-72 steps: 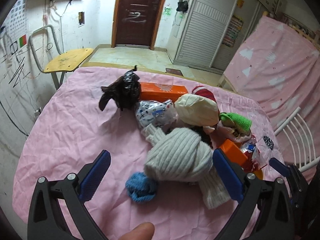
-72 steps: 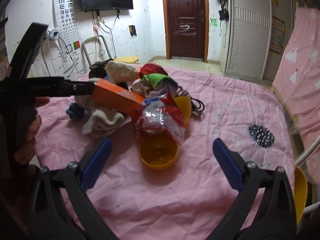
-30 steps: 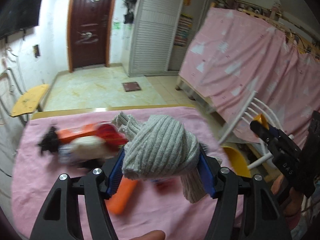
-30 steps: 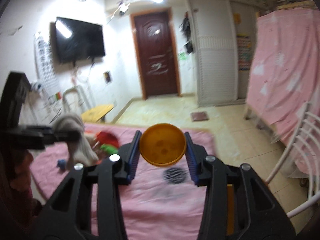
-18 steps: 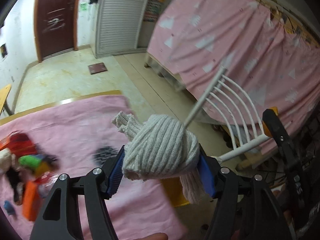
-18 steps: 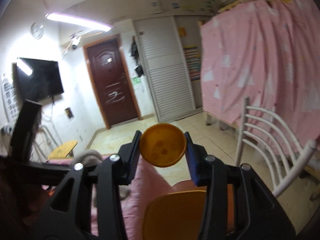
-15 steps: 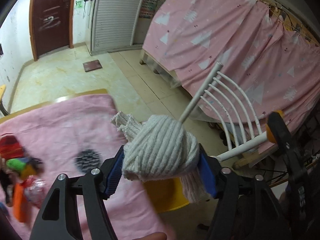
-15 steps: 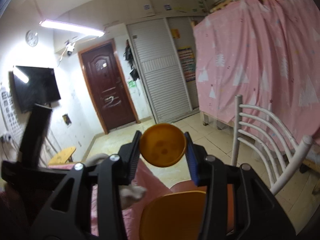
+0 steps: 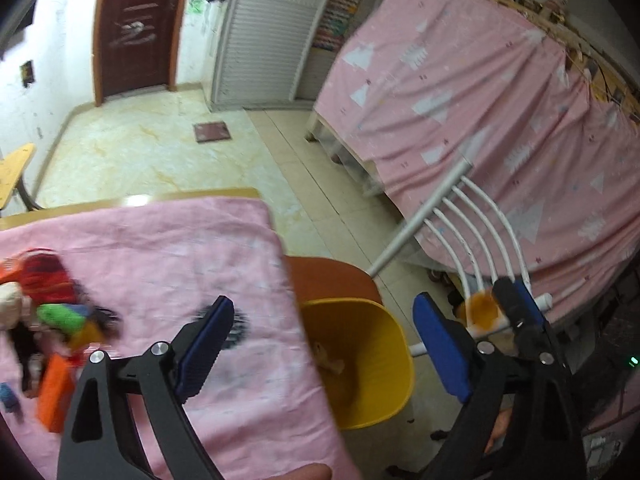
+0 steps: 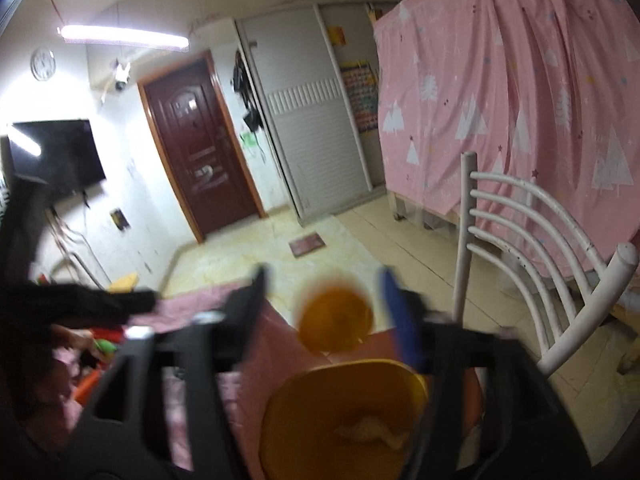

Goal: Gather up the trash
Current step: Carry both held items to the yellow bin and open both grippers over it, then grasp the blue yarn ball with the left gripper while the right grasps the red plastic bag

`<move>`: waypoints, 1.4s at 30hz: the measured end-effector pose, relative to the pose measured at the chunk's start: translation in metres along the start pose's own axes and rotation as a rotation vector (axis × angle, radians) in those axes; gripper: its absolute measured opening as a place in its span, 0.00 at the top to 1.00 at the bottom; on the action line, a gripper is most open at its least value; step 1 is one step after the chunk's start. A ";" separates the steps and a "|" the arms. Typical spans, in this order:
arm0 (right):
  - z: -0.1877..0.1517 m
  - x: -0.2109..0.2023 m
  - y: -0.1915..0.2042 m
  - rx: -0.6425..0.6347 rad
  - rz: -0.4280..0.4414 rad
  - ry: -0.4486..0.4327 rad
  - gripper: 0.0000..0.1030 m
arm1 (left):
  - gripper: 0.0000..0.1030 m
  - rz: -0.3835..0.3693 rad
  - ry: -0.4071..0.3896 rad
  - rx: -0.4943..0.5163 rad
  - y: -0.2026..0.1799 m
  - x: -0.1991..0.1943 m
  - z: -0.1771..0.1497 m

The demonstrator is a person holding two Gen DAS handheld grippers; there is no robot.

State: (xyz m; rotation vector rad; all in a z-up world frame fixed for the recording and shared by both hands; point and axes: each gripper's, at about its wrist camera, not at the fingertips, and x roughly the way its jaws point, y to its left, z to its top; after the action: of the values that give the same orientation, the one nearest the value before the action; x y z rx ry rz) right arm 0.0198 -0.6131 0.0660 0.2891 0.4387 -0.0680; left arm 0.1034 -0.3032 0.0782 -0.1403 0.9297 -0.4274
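the left gripper [image 9: 320,352], low in its frame, is opening with nothing between its blue pads; the grey knitted bundle it pinched a moment ago has gone, seemingly into the yellow plastic bin [image 9: 394,364] just past the pink-covered table [image 9: 160,248]; something pale lies inside it; the right gripper [image 10: 324,308] is opening too, its small orange bowl [image 10: 334,316] loose, blurred, above the bin; 2 items binned, more clutter waits at left.

We see our left gripper [image 9: 320,344] tilted downward, jaws opening with nothing between them; our right gripper [image 10: 324,316] (badly blurred) is opening too, pads off the load.
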 end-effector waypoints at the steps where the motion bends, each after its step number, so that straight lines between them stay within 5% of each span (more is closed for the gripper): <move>1: -0.001 0.003 0.002 -0.006 -0.002 0.005 0.21 | 0.19 0.011 -0.016 -0.005 0.007 -0.010 0.001; 7: -0.005 0.010 0.018 -0.036 0.017 0.019 0.21 | 0.18 0.038 -0.123 -0.063 0.070 -0.080 0.001; 17: -0.022 0.017 0.098 -0.203 0.135 0.047 0.21 | 0.15 0.192 -0.253 -0.135 0.171 -0.154 -0.023; 29: -0.053 0.031 0.168 -0.336 0.241 0.124 0.21 | 0.15 0.257 -0.222 -0.183 0.245 -0.159 -0.066; 42: -0.097 0.056 0.238 -0.430 0.395 0.247 0.18 | 0.15 0.334 -0.102 -0.235 0.299 -0.119 -0.109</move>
State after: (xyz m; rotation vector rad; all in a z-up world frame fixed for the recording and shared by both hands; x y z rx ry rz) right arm 0.0614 -0.3573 0.0201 -0.0455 0.6203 0.4480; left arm 0.0429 0.0249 0.0131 -0.2142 0.8806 -0.0007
